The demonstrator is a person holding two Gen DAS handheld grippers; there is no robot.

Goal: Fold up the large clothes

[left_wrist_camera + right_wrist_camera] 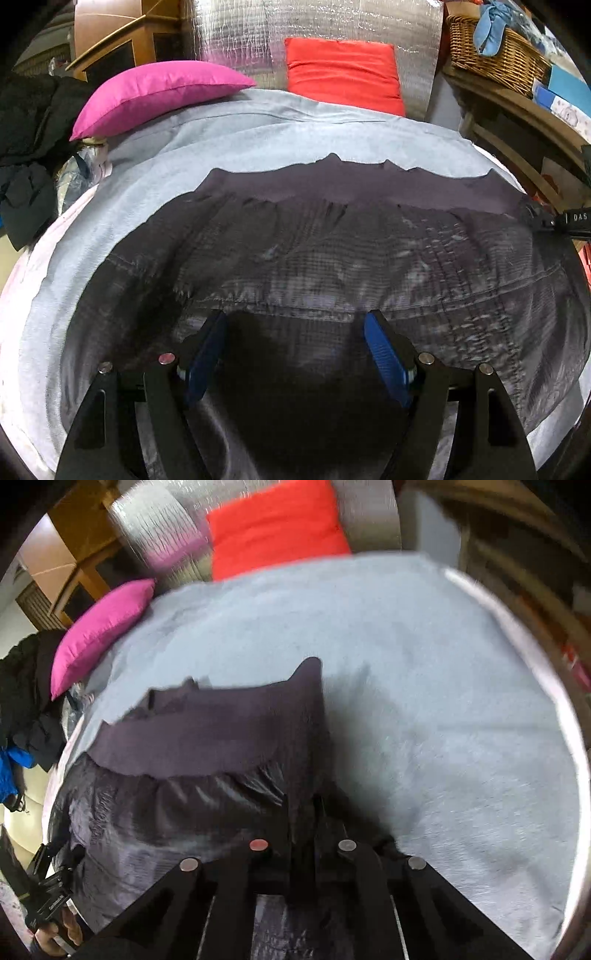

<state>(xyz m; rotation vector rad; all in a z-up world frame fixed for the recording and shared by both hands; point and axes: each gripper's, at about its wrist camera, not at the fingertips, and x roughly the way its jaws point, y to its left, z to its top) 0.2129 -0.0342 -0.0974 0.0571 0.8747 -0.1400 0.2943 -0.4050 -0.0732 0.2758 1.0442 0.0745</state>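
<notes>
Garment: a dark, shiny jacket (332, 258) with a matte ribbed hem band (351, 184) is spread across the light blue bedcover (258, 136), hem toward the far side.

Surroundings: a magenta pillow (155, 96) and a red cushion (343, 74) are seen at the head of the bed; a wicker basket (495, 55) sits on a shelf to the right; a pile of dark clothes (26, 140) lies off the left edge.

Left gripper (295, 354): jaws are spread wide, blue pads (384, 354) bare, nothing held; it is poised low over the jacket's near part, behind a stitched seam. Contact with the cloth cannot be confirmed.

Right gripper (301, 812): fingers are drawn together on the jacket's right edge, and fabric is seen rising into the pinch; the picture is blurred, so the grip is judged rather than certain.

Step in hand: an early fold is judged to be under way, the right side being taken up while the left side is not yet gripped.

Next move: the open jaws would need to be closed on a near edge or seam, so both sides can be carried over together.

Risk: slippery shell fabric may be lost from a shallow pinch.
</notes>
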